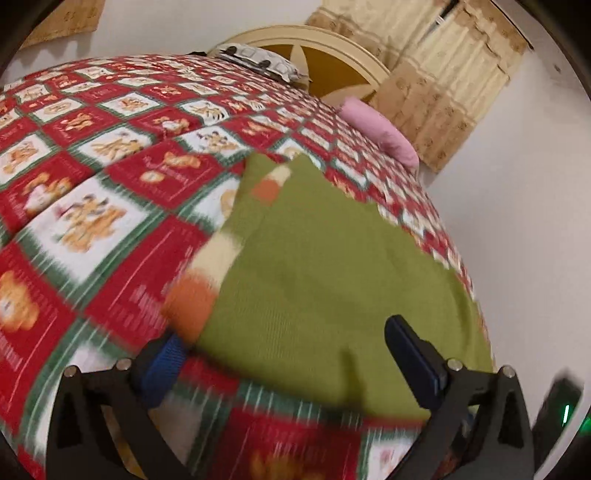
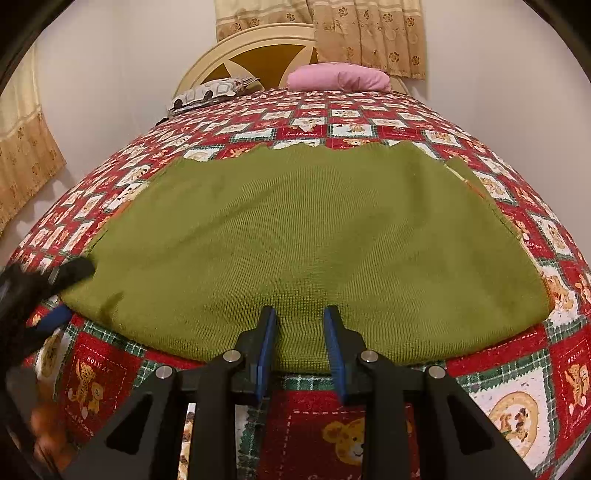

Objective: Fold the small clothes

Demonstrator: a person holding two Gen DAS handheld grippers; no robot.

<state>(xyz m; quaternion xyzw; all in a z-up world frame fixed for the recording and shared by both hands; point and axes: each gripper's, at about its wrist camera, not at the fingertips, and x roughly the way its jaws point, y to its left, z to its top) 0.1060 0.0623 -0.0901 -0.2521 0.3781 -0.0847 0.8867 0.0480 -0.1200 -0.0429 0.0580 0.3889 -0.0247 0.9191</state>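
Note:
A green knitted garment [image 1: 314, 258] [image 2: 295, 229] lies spread flat on the red patchwork bedspread [image 1: 110, 166] [image 2: 332, 118]. Its sleeve with cream and orange bands [image 1: 192, 299] lies folded along the garment's left side. My left gripper [image 1: 288, 350] [image 2: 64, 293] is open wide astride the garment's near left corner, and its pads do not press the cloth. My right gripper [image 2: 300, 321] sits at the middle of the near hem. Its blue pads stand a narrow gap apart, with flat green cloth showing between them.
A pink pillow [image 1: 376, 129] [image 2: 338, 75] and a patterned pillow [image 1: 258, 61] [image 2: 207, 94] lie at the far end by the cream headboard [image 1: 332, 55] [image 2: 258, 55]. Beige curtains [image 1: 443, 74] [image 2: 369, 33] hang behind. The bed's edge drops off close to the garment's right side.

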